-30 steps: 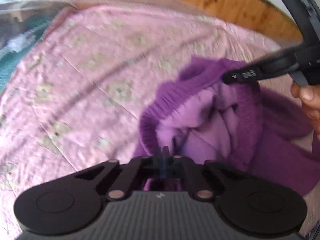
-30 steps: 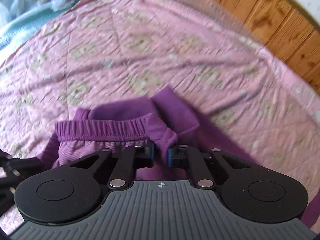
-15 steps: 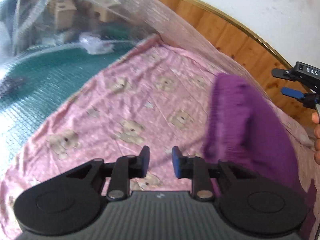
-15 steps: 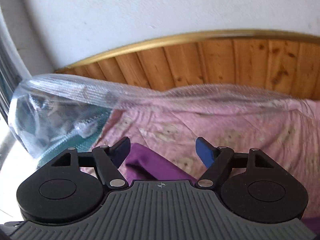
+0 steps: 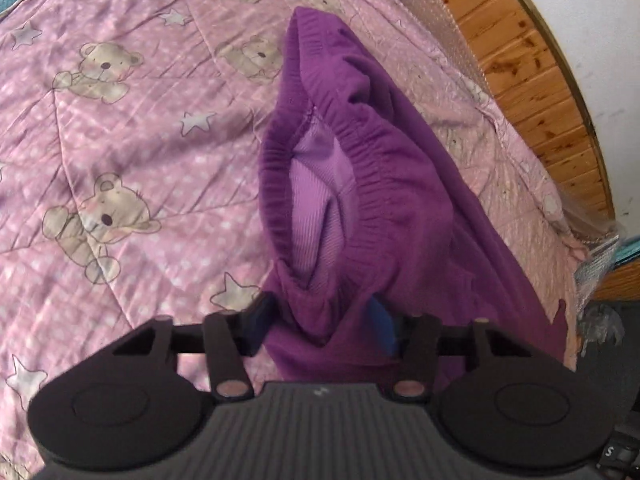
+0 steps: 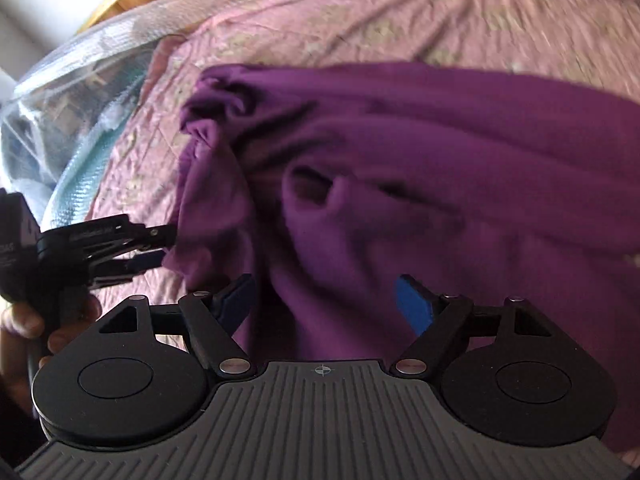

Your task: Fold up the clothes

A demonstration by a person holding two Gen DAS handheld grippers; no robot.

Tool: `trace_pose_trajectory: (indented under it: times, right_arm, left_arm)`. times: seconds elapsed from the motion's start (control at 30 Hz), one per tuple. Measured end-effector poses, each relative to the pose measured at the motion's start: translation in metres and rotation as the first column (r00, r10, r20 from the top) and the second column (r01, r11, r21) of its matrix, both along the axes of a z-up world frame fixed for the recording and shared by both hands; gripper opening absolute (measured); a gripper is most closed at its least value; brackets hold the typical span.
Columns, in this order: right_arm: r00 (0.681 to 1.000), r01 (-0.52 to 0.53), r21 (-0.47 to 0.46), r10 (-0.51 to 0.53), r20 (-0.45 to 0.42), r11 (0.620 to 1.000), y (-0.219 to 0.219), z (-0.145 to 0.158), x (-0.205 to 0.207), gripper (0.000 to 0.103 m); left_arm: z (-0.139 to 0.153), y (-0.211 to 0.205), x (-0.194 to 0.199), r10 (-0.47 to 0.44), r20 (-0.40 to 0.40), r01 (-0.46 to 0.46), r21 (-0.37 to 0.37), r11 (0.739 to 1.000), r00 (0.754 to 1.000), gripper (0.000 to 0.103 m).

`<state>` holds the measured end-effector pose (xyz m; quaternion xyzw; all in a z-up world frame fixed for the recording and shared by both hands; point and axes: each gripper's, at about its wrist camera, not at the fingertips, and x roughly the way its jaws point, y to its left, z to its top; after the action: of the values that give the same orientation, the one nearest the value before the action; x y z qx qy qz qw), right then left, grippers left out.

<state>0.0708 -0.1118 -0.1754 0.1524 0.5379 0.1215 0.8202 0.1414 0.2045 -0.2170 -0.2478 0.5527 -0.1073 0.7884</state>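
Observation:
A pair of purple trousers [image 5: 400, 184] lies bunched on the pink bear-print quilt [image 5: 120, 140], its elastic waistband gaping and showing the paler inside. My left gripper [image 5: 320, 322] is open, its blue-padded jaws on either side of a fold of the waistband. In the right wrist view the purple trousers [image 6: 420, 160] fill the middle. My right gripper [image 6: 328, 300] is open with a bunch of the cloth between its spread fingers. The left gripper [image 6: 154, 248] shows there at the left, at the cloth's edge.
A wooden headboard [image 5: 532, 68] with a gold rim runs along the far side of the bed. Bubble wrap [image 6: 76, 92] covers things at the bed's left side. A teal cover [image 6: 80, 176] lies beside the quilt.
One second ago both grippers were shut on the trousers. They let go and lifted away half a second ago. Now both are back down, open, around folds of the cloth.

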Motion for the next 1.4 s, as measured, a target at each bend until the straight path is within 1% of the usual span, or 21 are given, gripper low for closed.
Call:
trace_pose_trajectory:
  times: [0.1, 0.13, 0.23, 0.3, 0.4, 0.5, 0.6, 0.63, 0.7, 0.77, 0.83, 0.9, 0.97, 1.03, 1.13, 1.2, 1.27, 1.3, 1.33, 1.37, 1.4]
  right_arm:
    - [1.000, -0.015, -0.010, 0.015, -0.002, 1.000, -0.002, -0.007, -0.011, 0.080]
    - [1.000, -0.019, -0.023, 0.018, -0.005, 1.000, -0.004, -0.009, -0.014, 0.080]
    - [0.999, 0.002, -0.054, -0.005, -0.047, 0.999, -0.015, -0.022, -0.021, 0.080]
    - [0.997, 0.022, -0.056, -0.027, -0.078, 0.998, -0.024, -0.032, -0.030, 0.080]
    - [0.993, 0.074, -0.024, -0.076, -0.094, 0.997, -0.044, -0.038, -0.049, 0.080]
    - [0.975, 0.205, 0.045, -0.200, -0.096, 0.978, -0.086, -0.036, -0.078, 0.080]
    - [0.930, 0.360, 0.076, -0.351, -0.107, 0.930, -0.137, -0.033, -0.102, 0.079]
    - [0.909, 0.412, 0.084, -0.403, -0.110, 0.907, -0.155, -0.032, -0.109, 0.079]
    - [0.852, 0.522, 0.105, -0.512, -0.106, 0.846, -0.191, -0.027, -0.121, 0.079]
    - [0.765, 0.644, 0.125, -0.639, -0.079, 0.755, -0.228, -0.021, -0.137, 0.080]
    - [0.641, 0.766, 0.107, -0.766, -0.051, 0.634, -0.264, -0.019, -0.156, 0.082]
    - [0.505, 0.860, 0.093, -0.863, -0.022, 0.502, -0.299, -0.018, -0.176, 0.082]
    - [0.429, 0.901, 0.067, -0.903, -0.007, 0.428, -0.329, -0.025, -0.190, 0.082]
    - [0.399, 0.915, 0.056, -0.917, 0.000, 0.399, -0.355, -0.031, -0.197, 0.082]
    - [0.426, 0.901, 0.076, -0.904, 0.025, 0.427, -0.387, -0.043, -0.192, 0.082]
    - [0.441, 0.893, 0.077, -0.897, 0.042, 0.443, -0.402, -0.054, -0.184, 0.078]
    - [0.444, 0.890, 0.089, -0.894, 0.060, 0.448, -0.414, -0.060, -0.181, 0.076]
    - [0.451, 0.885, 0.097, -0.890, 0.071, 0.456, -0.418, -0.061, -0.179, 0.063]
    - [0.471, 0.873, 0.108, -0.879, 0.068, 0.476, -0.417, -0.059, -0.169, 0.041]
    - [0.491, 0.861, 0.121, -0.869, 0.051, 0.494, -0.417, -0.059, -0.160, 0.003]
    - [0.500, 0.855, 0.122, -0.864, 0.063, 0.504, -0.417, -0.053, -0.161, 0.002]
  left_arm:
    - [0.019, 0.009, -0.006, 0.023, 0.051, -0.025, 0.035, 0.999, 0.998, 0.012]
    - [0.033, 0.022, -0.012, 0.051, 0.091, -0.053, 0.015, 0.999, 0.995, 0.012]
    - [0.064, 0.085, -0.034, 0.206, 0.138, -0.203, -0.040, 0.978, 0.969, 0.011]
    - [0.060, 0.132, -0.046, 0.342, 0.089, -0.341, -0.028, 0.940, 0.935, 0.012]
    - [0.034, 0.180, -0.055, 0.432, -0.021, -0.432, -0.009, 0.902, 0.902, 0.012]
    - [0.032, 0.182, -0.060, 0.396, -0.018, -0.396, -0.009, 0.918, 0.918, 0.020]
    - [0.044, 0.157, -0.058, 0.308, 0.052, -0.309, 0.016, 0.951, 0.950, 0.031]
    - [0.046, 0.147, -0.055, 0.273, 0.072, -0.275, 0.028, 0.961, 0.959, 0.035]
    - [0.050, 0.121, -0.048, 0.203, 0.118, -0.213, 0.074, 0.974, 0.972, 0.052]
    - [0.048, 0.100, -0.040, 0.140, 0.138, -0.160, 0.146, 0.976, 0.980, 0.059]
    - [0.044, 0.081, -0.034, 0.087, 0.132, -0.115, 0.218, 0.969, 0.987, 0.060]
    - [0.035, 0.074, -0.034, 0.097, 0.096, -0.119, 0.266, 0.957, 0.991, 0.060]
    - [0.027, 0.071, -0.037, 0.111, 0.066, -0.126, 0.281, 0.951, 0.992, 0.062]
    - [0.019, 0.068, -0.037, 0.116, 0.038, -0.122, 0.285, 0.951, 0.993, 0.063]
    - [0.011, 0.057, -0.030, 0.095, 0.032, -0.100, 0.321, 0.942, 0.995, 0.063]
    - [0.009, 0.049, -0.024, 0.084, 0.039, -0.092, 0.356, 0.930, 0.996, 0.062]
    - [0.008, 0.043, -0.020, 0.088, 0.044, -0.098, 0.389, 0.916, 0.995, 0.056]
    - [0.008, 0.042, -0.019, 0.096, 0.043, -0.105, 0.404, 0.909, 0.994, 0.045]
    - [0.010, 0.042, -0.019, 0.100, 0.046, -0.110, 0.408, 0.907, 0.994, 0.039]
    - [0.013, 0.043, -0.019, 0.103, 0.050, -0.114, 0.398, 0.910, 0.993, 0.021]
    - [0.016, 0.044, -0.018, 0.106, 0.055, -0.119, 0.388, 0.914, 0.993, 0.009]
